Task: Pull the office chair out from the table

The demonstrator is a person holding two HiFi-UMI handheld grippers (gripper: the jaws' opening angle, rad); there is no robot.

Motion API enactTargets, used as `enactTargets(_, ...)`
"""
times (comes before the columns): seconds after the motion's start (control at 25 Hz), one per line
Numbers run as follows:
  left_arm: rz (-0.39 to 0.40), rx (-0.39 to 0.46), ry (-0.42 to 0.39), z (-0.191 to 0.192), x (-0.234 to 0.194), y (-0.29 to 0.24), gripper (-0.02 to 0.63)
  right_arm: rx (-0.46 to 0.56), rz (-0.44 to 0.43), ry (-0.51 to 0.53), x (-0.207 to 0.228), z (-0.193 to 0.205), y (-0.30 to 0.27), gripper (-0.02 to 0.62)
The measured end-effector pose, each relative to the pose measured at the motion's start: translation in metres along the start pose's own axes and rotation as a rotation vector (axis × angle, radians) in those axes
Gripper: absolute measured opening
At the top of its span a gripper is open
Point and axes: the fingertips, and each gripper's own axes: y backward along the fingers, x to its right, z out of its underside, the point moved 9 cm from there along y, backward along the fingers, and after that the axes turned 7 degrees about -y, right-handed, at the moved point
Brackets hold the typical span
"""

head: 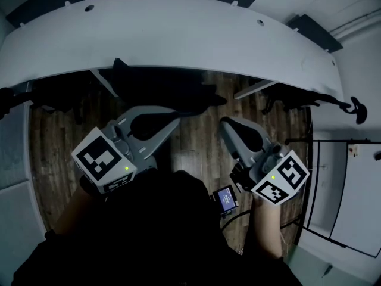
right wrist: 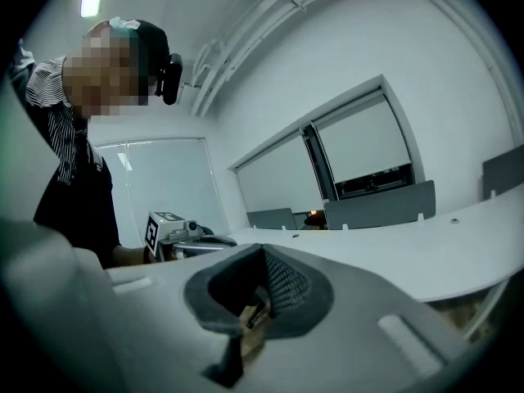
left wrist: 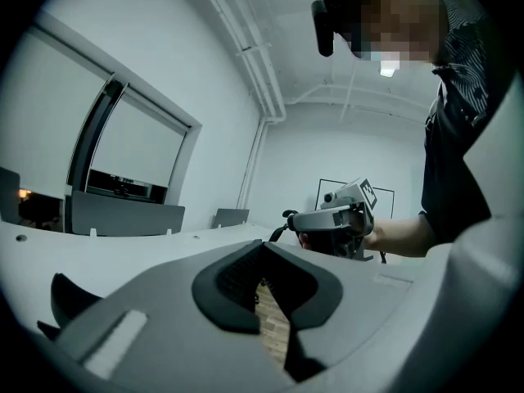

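The office chair [head: 159, 88] is a dark shape tucked under the front edge of the curved white table [head: 178, 34]. Only its back and seat show. My left gripper [head: 172, 117] is held above the wood floor just short of the chair, shut with nothing between its jaws. My right gripper [head: 229, 125] hangs to the chair's right, also shut and empty. In the left gripper view the shut left gripper [left wrist: 264, 256] points over the table [left wrist: 123, 252] towards the right gripper [left wrist: 336, 219]. In the right gripper view the shut right gripper [right wrist: 260, 260] faces the left gripper [right wrist: 176, 236].
More dark chairs stand under the table at the left [head: 53, 97] and the right [head: 297, 97]. A framed white panel [head: 339, 189] stands at the right. A small device with a blue screen [head: 225, 199] hangs at the person's waist. Grey divider screens [left wrist: 123, 215] line the table's far side.
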Motion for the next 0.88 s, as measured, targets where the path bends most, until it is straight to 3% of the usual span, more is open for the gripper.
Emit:
enactTargets(0.36, -0.036, -0.002, 0.027, -0.002, -0.016, -0.005, -0.002, -0.025, -0.021, 0.009, 0.012, -0.016, -0.013, 0.000)
enactTargets(0.6, -0.060, 0.013, 0.116, 0.000, -0.019, -0.008, -0.002, -0.035, -0.057, 0.019, 0.022, -0.027, -0.016, 0.000)
enactTargets(0.88, -0.097, 0.011, 0.124, 0.003, -0.019, -0.006, -0.002, -0.045, -0.082, 0.025, 0.025, -0.023, -0.017, 0.000)
